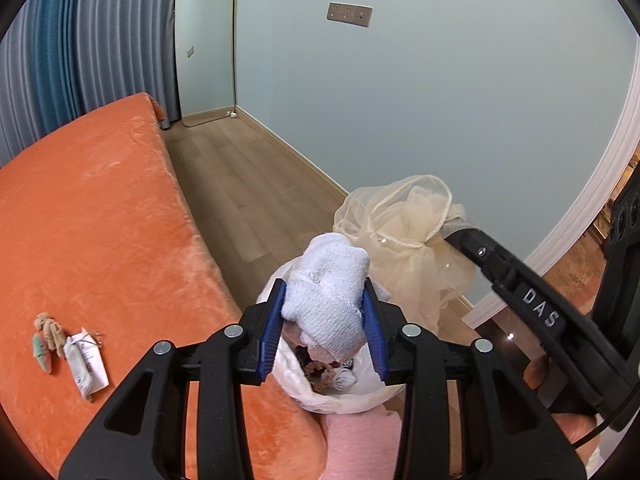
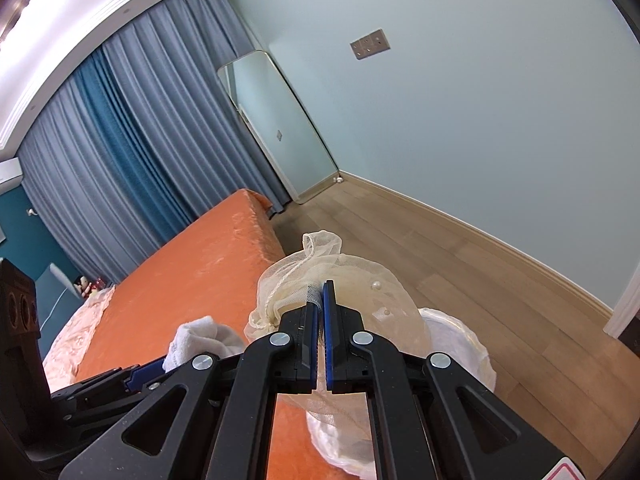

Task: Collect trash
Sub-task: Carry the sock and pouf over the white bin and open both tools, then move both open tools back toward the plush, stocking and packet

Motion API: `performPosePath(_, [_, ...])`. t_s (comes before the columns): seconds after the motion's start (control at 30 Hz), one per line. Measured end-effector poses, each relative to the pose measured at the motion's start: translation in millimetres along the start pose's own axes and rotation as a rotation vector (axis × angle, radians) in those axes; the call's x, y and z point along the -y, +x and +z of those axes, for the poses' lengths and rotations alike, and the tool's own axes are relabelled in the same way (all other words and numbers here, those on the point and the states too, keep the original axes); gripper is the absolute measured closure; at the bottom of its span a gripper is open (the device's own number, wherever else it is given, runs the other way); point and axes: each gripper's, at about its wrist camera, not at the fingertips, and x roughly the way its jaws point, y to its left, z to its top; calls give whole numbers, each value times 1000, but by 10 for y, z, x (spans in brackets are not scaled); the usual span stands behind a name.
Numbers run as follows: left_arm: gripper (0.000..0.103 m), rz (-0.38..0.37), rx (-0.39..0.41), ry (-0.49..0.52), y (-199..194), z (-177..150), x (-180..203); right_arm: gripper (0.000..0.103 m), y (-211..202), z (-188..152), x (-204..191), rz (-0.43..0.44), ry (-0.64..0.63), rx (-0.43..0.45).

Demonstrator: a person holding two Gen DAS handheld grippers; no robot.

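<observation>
Between the left fingers: a white knitted cloth (image 1: 326, 284) sits bunched, the blue pads of the left gripper (image 1: 325, 322) parted about halfway and touching its sides.
Right fingers: the right gripper (image 2: 323, 334) is closed nearly tight, pinching the cream mesh pouch (image 2: 298, 284), which has a cord and small pearls.
Bin: the white-lined trash bin (image 1: 348, 394) stands on the floor against the bed, directly below the white cloth; the mesh pouch hangs over its far side.
Bin contents: small dark and brown scraps, details unclear.
Bed: the orange bed (image 1: 100, 216) lies left of the bin.
On the bed, well left of the bin: a white packet (image 1: 86, 364) beside a small carrot-shaped piece (image 1: 45, 344).
</observation>
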Motion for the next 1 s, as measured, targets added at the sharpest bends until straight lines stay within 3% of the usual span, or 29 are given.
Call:
performPosePath(0.03, [51,3,0,-3,22,3,14,98,6,-15,22,-6,3,-4])
performPosePath(0.1, [38,26,12,-8,36,11,29,93,22,-38,57,-21,16,-11])
performPosePath(0.4, [32,51,14,-13,48,39,26,89,85,-37,95,-37,26,-35])
performPosePath(0.53, [32,53,23,-24,-20,33,-16,66,60,-36,61,-43,18,-23])
performPosePath(0.6, [32,56,26,-27,-48,21,-43,60,47,-32,36,-49,15,-10])
performPosePath(1.0, [32,79,39,-71,-165,-23,-247,59,106,-46,-83,-41,-23,-29])
